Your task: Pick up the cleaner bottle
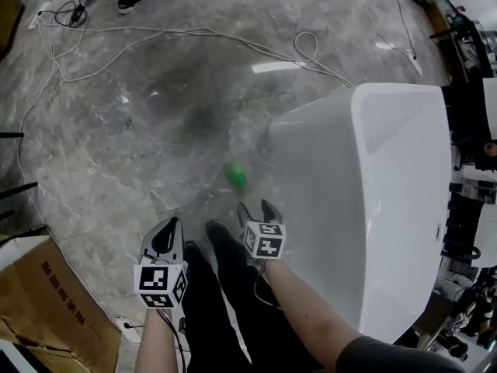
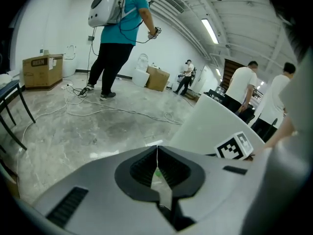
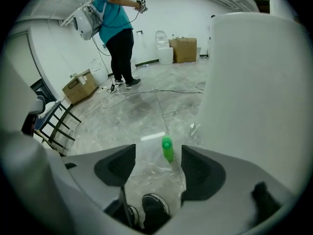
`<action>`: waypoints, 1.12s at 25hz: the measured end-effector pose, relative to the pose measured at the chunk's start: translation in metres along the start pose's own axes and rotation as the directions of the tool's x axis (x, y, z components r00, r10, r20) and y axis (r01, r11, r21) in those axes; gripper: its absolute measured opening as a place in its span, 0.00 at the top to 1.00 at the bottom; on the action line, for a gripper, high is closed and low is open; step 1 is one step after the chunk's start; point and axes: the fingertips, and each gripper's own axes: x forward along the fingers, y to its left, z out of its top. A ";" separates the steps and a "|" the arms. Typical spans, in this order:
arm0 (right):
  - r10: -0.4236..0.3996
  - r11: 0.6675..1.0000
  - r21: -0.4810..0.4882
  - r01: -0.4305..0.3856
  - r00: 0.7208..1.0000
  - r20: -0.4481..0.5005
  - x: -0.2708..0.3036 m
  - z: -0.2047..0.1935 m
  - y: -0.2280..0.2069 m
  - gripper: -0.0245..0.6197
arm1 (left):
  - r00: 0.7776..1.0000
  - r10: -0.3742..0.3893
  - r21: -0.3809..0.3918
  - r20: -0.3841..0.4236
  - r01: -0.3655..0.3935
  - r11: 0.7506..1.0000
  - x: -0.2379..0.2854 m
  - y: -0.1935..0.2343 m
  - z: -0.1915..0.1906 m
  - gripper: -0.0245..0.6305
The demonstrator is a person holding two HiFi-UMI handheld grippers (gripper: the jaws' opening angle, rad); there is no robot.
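The cleaner bottle (image 1: 236, 176) is small and green and stands on the grey marble floor, close to the corner of a white bathtub (image 1: 373, 200). Above the floor, my right gripper (image 1: 256, 207) is open, and nothing is between its jaws. In the right gripper view the bottle (image 3: 167, 149) shows in the gap of that gripper (image 3: 157, 153), well below it. My left gripper (image 1: 171, 225) hangs to the left and nearer to me. In the left gripper view its (image 2: 157, 151) jaws meet tip to tip and hold nothing.
White cables (image 1: 178, 33) snake over the floor beyond the bottle. A cardboard box (image 1: 46, 301) lies at the lower left. My own shoes (image 3: 154, 204) are under the right gripper. A black chair (image 3: 56, 124) stands at the left, and a person with a backpack (image 2: 117, 38) is farther off.
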 end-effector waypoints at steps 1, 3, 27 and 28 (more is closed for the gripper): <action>0.004 1.000 0.004 -0.004 1.000 -0.015 0.010 -0.005 -0.002 0.51 | 1.000 0.010 -0.011 -0.005 -0.010 1.000 0.007 0.000 -0.005 0.94; 0.011 1.000 0.005 -0.011 0.999 -0.045 0.030 -0.015 -0.005 0.51 | 1.000 0.025 -0.028 -0.020 -0.025 0.999 0.022 0.001 -0.013 0.94; -0.055 0.997 -0.056 0.061 0.993 0.103 0.242 -0.043 -0.034 0.51 | 0.998 0.044 -0.091 -0.035 -0.047 0.995 0.154 0.048 -0.134 0.94; -0.067 0.996 -0.052 0.073 0.991 0.117 0.245 -0.043 -0.037 0.51 | 0.999 0.041 -0.090 -0.033 -0.044 0.995 0.156 0.048 -0.138 0.94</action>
